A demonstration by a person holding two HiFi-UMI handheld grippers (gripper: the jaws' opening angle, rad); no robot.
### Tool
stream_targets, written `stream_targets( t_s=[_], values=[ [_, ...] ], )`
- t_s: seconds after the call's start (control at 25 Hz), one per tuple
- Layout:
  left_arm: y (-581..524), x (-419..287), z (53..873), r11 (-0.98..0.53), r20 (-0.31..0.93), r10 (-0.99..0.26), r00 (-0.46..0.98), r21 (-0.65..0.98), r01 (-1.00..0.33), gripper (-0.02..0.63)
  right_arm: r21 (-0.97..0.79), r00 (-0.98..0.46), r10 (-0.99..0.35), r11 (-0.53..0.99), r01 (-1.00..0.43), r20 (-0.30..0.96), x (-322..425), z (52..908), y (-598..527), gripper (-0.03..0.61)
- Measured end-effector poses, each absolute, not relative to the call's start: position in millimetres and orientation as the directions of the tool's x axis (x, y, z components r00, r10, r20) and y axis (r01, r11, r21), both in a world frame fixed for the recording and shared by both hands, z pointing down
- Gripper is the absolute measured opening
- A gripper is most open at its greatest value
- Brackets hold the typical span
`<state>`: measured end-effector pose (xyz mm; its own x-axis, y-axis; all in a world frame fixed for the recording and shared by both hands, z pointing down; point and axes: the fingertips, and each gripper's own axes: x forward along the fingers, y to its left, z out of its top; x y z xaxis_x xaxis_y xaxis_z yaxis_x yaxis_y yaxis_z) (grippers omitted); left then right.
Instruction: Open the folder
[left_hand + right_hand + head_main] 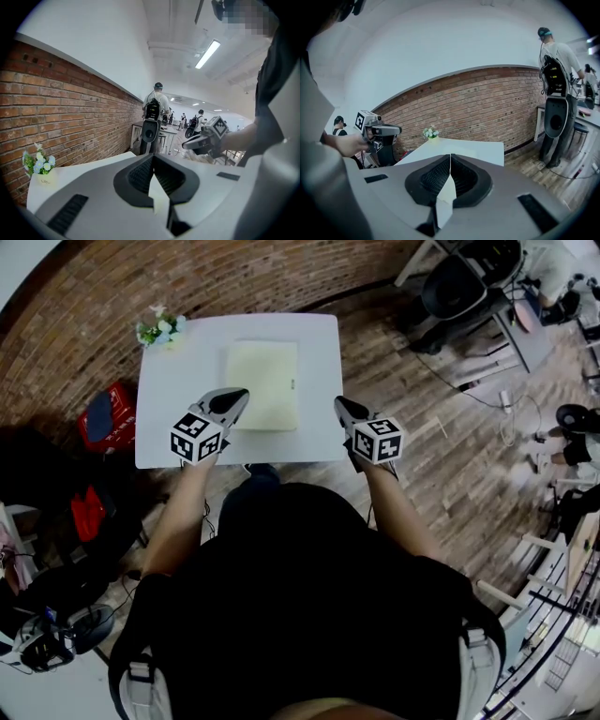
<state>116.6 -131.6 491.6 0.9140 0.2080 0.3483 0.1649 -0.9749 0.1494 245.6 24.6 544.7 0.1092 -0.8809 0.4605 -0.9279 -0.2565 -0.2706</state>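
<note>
A pale yellow folder [263,384] lies closed and flat on the white table [178,390]. My left gripper [242,394] hovers at the folder's near left corner, its jaws shut with nothing between them [153,156]. Whether it touches the folder I cannot tell. My right gripper [338,402] is at the table's near right edge, apart from the folder. Its jaws are closed together and hold nothing [450,156]. Each gripper view shows the other gripper at the side; the grippers' own bodies hide the folder there.
A small pot of flowers [159,330] stands on the table's far left corner. A red bag [108,418] sits on the floor to the left. An office chair [455,292] and desks stand at the far right. A person [557,79] stands beyond the table by the brick wall.
</note>
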Motion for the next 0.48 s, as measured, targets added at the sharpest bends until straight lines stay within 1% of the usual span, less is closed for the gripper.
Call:
stream_targets(
  t_s=[0.2,0.48],
  values=[
    [-152,123,510,-0.971,0.372,0.227,0.9,0.163,0.177,0.011,-0.281,0.095,-0.861,-0.266,-0.922,0.5,246,567,4,0.025],
    [-149,129,528,-0.964,0.386,0.248,0.888,0.192,0.185,0.012,-0.288,0.083,-0.843,-0.272,-0.918,0.531,243,587,5,0.025]
  ],
)
